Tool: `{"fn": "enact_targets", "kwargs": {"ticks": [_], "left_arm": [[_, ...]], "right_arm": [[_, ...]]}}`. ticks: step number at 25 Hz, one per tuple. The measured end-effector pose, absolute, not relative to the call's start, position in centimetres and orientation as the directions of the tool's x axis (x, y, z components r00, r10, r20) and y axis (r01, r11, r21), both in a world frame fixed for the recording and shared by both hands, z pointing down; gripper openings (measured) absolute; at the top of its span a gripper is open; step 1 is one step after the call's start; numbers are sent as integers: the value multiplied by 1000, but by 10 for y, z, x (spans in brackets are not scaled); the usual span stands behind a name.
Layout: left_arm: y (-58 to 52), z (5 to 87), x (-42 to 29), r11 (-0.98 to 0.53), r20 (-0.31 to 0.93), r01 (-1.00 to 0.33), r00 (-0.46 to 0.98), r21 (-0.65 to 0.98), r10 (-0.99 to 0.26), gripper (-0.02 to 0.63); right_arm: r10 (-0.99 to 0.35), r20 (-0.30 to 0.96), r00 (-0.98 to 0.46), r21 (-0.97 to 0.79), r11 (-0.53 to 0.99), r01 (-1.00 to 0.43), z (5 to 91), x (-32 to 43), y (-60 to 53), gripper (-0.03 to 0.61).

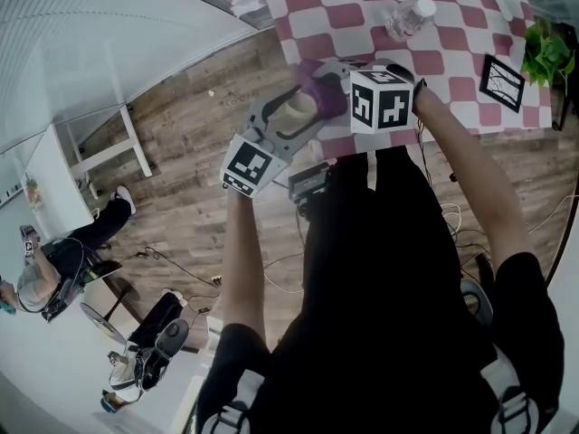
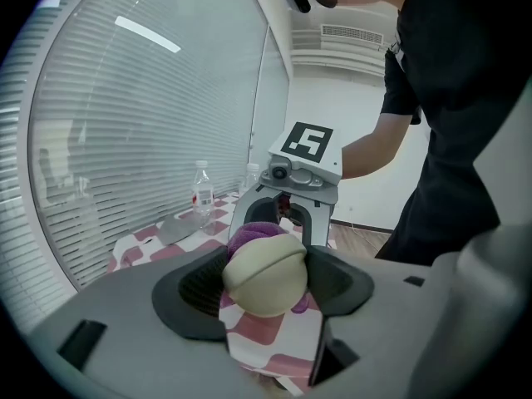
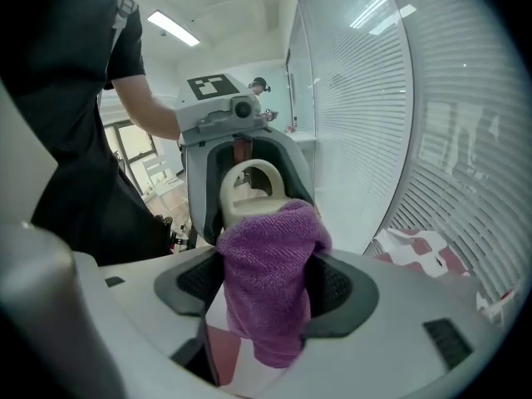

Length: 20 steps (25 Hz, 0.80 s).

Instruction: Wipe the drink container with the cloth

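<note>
My left gripper (image 2: 264, 288) has its jaws clamped on the rounded cream body of the drink container (image 2: 264, 266), one black pad pressing on each side. My right gripper (image 3: 268, 289) is closed on the purple cloth (image 3: 270, 260), which fills the gap from pad to pad and hangs down below them. The top of the cloth lies against the container, just under its loop handle (image 3: 252, 173).

In the head view the two grippers face each other, with the container and cloth between them. The left forearm (image 1: 242, 242) reaches forward and its gripper tilts up toward the right. The right forearm (image 1: 461, 174) comes in from the right, its gripper pointing left and downward. Everything is held in the air over the near corner of the red-and-white checked table (image 1: 452, 25), clear of its surface.

On the table beyond lie a clear water bottle (image 1: 407, 16) on its side, a dark framed picture (image 1: 503, 81) and a green plant (image 1: 547, 48) at the far right edge. A seated person (image 1: 54, 260) is well off to the left on the wooden floor (image 1: 199, 116). Nothing blocks the grippers.

I cannot tell what the drink container or the bottle holds.
</note>
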<state>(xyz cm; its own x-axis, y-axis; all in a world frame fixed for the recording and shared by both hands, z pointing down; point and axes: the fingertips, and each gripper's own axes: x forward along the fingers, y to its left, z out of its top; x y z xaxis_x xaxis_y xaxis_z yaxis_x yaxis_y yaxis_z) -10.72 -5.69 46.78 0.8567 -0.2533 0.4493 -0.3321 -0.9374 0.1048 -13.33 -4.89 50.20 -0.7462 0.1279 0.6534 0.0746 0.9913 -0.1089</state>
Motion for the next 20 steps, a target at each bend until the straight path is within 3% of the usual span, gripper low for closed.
{"fn": "enact_targets", "kwargs": {"ticks": [14, 20], "left_arm": [[-65, 471, -114, -908, 429, -393, 852, 142, -302, 284], [-66, 469, -112, -902, 416, -405, 853, 149, -314, 284]], "right_arm": [[46, 768, -638, -185, 971, -153, 594, -95, -54, 322], [-6, 831, -556, -119, 975, -188, 611, -78, -53, 287]]}}
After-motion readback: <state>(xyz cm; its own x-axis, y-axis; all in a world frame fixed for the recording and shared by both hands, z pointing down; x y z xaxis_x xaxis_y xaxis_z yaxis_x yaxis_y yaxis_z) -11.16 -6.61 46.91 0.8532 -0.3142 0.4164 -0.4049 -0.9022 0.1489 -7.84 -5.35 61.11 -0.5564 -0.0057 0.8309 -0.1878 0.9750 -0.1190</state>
